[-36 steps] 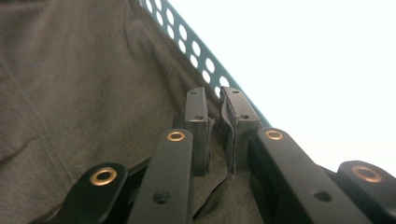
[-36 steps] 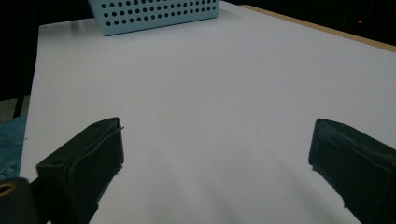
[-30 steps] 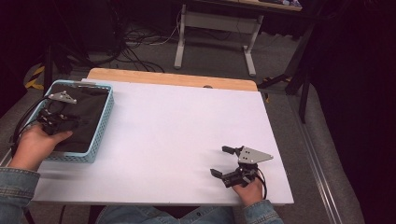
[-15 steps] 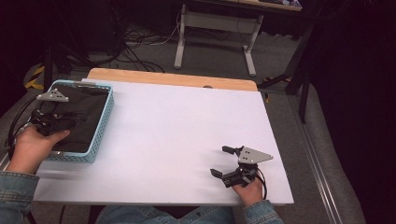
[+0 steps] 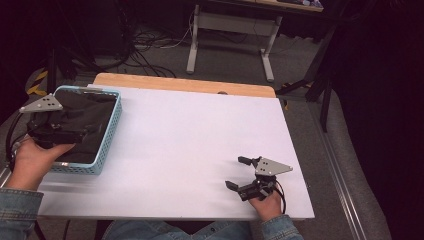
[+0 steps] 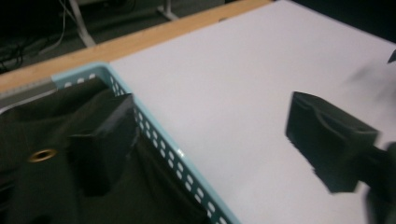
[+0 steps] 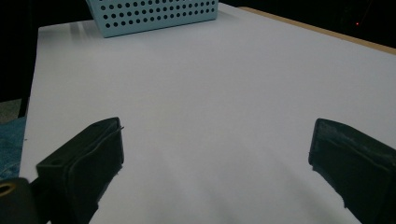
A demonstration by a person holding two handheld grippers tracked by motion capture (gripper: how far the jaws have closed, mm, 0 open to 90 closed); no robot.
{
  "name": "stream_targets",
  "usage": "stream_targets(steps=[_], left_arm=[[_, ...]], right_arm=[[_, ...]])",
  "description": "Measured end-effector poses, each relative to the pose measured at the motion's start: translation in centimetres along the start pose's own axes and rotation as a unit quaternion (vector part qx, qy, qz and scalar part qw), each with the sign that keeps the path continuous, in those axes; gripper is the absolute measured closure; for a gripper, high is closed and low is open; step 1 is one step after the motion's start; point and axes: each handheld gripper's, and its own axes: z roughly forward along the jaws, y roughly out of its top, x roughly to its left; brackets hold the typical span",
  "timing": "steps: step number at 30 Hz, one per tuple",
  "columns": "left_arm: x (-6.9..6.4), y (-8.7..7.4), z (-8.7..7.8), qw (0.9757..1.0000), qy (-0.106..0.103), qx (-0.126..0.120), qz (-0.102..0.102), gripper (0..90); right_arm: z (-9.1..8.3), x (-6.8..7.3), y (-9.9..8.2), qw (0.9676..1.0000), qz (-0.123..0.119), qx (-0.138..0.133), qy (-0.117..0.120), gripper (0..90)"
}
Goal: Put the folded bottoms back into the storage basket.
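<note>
From the high view, the left gripper [image 5: 67,131] hovered over a light blue basket [image 5: 111,131] holding dark black cloth [image 5: 87,112]; the right gripper [image 5: 239,172] rested wide open on the white table [image 5: 190,135].

In the left gripper view, jaws stood wide apart, straddling the basket wall [image 6: 154,144], gripping nothing.

In the right gripper view, jaws stood empty, the basket [image 7: 154,14] well beyond. No writing was legible.

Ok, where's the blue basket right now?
In the high view the blue basket sits at the table's left edge, holding dark cloth, with the left gripper at its near end.
</note>
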Motion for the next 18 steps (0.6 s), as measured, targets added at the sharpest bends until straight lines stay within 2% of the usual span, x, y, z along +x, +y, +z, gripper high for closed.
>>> stream_targets(steps=[2,4,5,11,18], left_arm=[[-0.1,0.0,0.0,1.0,-0.003,-0.004,0.001,8.9],[-0.2,0.1,-0.2,0.9998,-0.013,-0.012,0.01,4.1],[-0.3,0.1,-0.3,0.9993,-0.026,-0.025,0.011,3.4],[-0.8,-0.2,-0.3,0.9982,-0.029,-0.053,0.003,0.6],[-1.9,-0.1,-0.2,0.9956,-0.044,-0.082,0.01,0.0]], right_arm=[[0.0,0.0,0.0,1.0,0.0,0.0,0.0,3.5],[0.0,0.0,0.0,1.0,0.0,0.0,0.0,3.5],[0.0,0.0,0.0,1.0,0.001,-0.001,0.0,3.5],[-0.1,0.0,0.0,1.0,0.001,-0.001,0.001,3.5],[-0.1,0.0,0.0,1.0,0.002,-0.003,0.001,3.5]])
